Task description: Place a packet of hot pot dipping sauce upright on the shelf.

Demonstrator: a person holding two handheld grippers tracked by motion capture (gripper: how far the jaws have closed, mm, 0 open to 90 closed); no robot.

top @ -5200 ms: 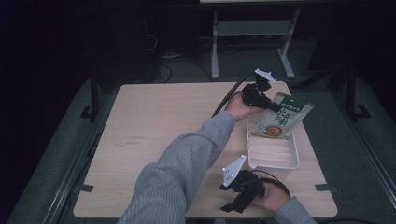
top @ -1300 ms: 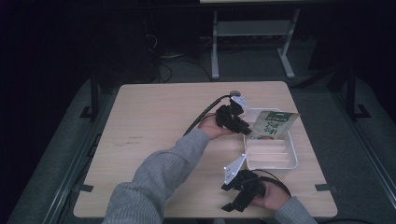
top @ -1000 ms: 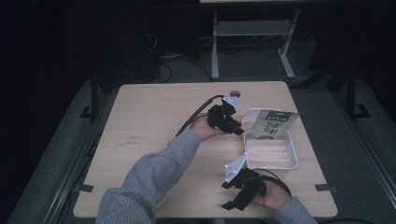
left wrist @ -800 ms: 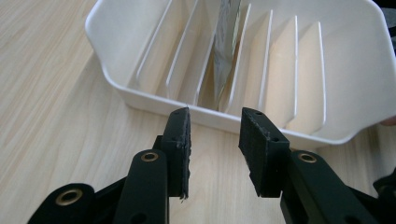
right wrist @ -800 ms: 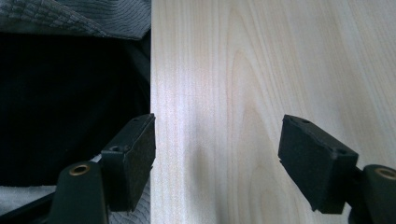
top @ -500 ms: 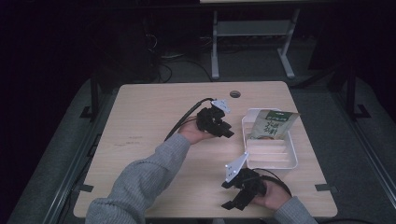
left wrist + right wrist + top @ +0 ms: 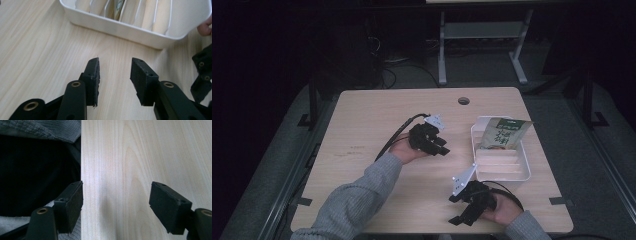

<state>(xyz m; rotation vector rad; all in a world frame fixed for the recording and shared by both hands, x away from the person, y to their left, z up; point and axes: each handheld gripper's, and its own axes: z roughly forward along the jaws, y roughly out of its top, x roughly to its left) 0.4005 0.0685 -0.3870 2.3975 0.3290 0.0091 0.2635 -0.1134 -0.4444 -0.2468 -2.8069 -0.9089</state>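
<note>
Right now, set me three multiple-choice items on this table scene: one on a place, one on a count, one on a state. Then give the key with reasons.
1. Where does the green snack packet stand?
A. In the far end of the white tray
B. Flat on the bare table by the round hole
C. Between the jaws of the left claw

2. How many packets are in the tray?
A. None
B. One
C. Three

3. What state is the left claw in?
A. Shut on the packet
B. Shut on nothing
C. Open and holding nothing

Key: 1 A, the high view shows the packet leaning in the tray's far end. 2 B, one packet is there, and the ribbed slots nearer the person hold nothing. 3 C, the left gripper view shows its jaws apart over bare table, short of the tray.
</note>
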